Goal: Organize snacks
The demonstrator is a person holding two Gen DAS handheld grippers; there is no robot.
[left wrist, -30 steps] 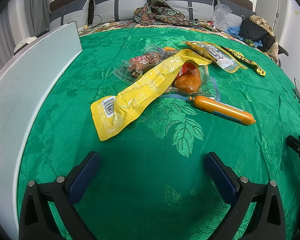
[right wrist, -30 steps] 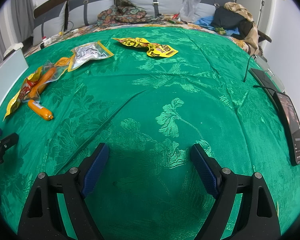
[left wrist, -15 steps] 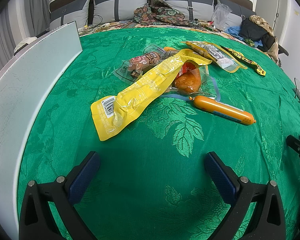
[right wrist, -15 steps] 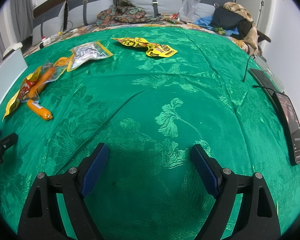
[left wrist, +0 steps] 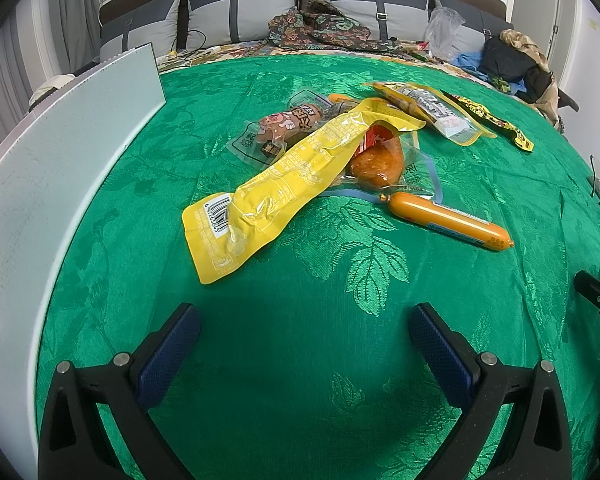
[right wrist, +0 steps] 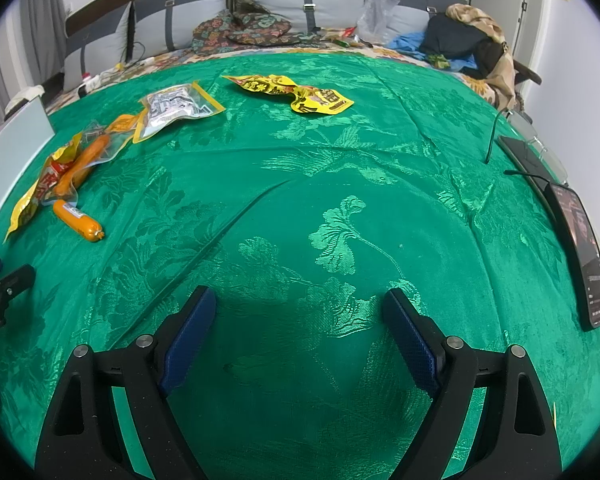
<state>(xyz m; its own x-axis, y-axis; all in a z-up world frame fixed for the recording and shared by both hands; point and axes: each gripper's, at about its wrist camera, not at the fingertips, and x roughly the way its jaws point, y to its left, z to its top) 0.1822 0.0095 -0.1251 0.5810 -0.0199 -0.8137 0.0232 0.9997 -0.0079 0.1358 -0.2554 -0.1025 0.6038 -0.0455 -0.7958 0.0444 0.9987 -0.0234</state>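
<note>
Nothing has shifted since a second ago: my left gripper (left wrist: 304,328) and right gripper (right wrist: 298,312) both hover wide open, holding nothing, above the green cloth (right wrist: 340,168). Snacks lie ahead untouched, yellow packet (left wrist: 276,184) and orange sausage (left wrist: 452,220) nearest; sorting hasn't begun.

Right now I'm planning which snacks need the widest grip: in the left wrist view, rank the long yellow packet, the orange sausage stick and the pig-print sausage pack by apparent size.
1. long yellow packet
2. orange sausage stick
3. pig-print sausage pack, though it lies farther off and partly covered, so unsure.
</note>
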